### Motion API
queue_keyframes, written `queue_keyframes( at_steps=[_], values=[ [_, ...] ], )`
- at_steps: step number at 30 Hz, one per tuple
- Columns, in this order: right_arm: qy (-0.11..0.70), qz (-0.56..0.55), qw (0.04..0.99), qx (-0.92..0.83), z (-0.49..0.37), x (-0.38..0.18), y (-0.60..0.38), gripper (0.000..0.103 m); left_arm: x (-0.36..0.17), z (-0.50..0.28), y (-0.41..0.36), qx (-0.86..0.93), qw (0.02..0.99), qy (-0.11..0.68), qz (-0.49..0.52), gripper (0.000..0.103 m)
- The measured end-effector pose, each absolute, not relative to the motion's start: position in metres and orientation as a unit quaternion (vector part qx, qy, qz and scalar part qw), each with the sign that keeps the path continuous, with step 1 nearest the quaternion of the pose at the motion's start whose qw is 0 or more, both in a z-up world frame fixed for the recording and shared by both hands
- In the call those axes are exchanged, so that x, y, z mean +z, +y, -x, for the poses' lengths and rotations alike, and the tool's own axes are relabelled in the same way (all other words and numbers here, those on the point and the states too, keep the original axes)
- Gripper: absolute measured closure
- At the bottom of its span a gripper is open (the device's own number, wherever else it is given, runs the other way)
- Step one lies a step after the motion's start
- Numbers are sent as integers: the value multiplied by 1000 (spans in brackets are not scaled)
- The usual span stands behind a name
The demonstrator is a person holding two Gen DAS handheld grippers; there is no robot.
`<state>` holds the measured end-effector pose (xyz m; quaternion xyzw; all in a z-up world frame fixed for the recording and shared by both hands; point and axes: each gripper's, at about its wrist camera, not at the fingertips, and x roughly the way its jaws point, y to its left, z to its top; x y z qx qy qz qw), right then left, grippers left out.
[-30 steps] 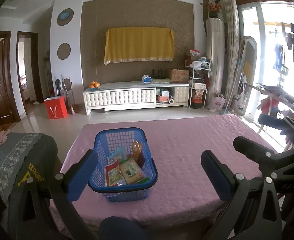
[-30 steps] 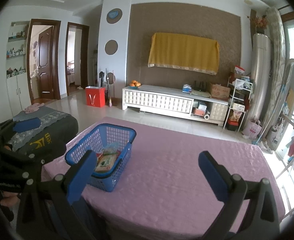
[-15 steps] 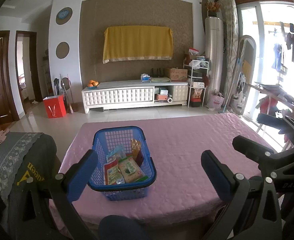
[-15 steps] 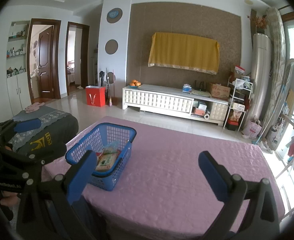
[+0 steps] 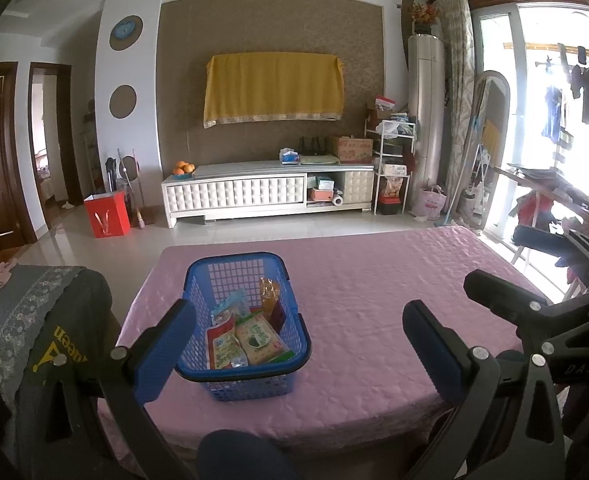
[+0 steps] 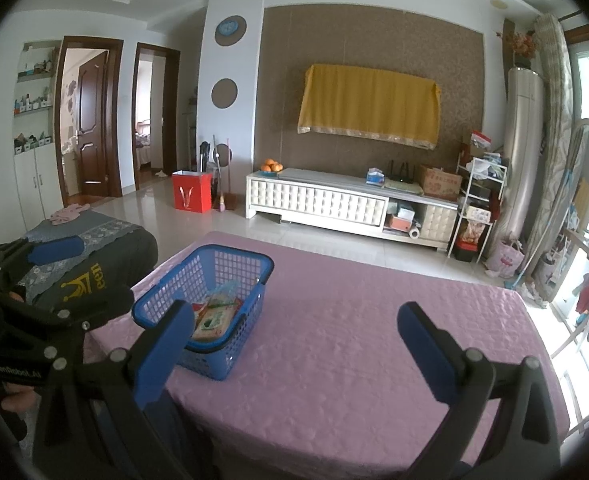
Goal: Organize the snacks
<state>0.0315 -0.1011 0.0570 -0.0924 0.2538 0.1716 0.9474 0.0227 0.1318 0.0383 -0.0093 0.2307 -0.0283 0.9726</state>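
Observation:
A blue plastic basket (image 5: 198, 276) stands on the pink-clothed table (image 5: 366, 304), near its left front corner. Several snack packets (image 5: 254, 336) lie inside it. It also shows in the right wrist view (image 6: 162, 304) with packets (image 6: 214, 318) in it. My left gripper (image 5: 298, 344) is open and empty, held above the table's near edge, just short of the basket. My right gripper (image 6: 296, 348) is open and empty, to the right of the basket. The right gripper also shows at the right of the left wrist view (image 5: 534, 280).
A chair draped in grey and black cloth (image 5: 22, 320) stands left of the table. A white TV cabinet (image 5: 266, 192), a red bag (image 5: 106, 216) and a shelf rack (image 5: 390, 168) line the far wall. A drying rack (image 5: 554, 200) stands at the right.
Both grippers stay open and nearly still. The left view has drifted slightly, so the basket sits a little lower and left in it.

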Motion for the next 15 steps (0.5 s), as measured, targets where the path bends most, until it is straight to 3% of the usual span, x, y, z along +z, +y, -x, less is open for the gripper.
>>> queue_keyframes(
  at_steps=[15],
  values=[
    [253,89,948,171,-26,59,-104,0,41,-20,132,-33,973,229,3,1]
  ],
)
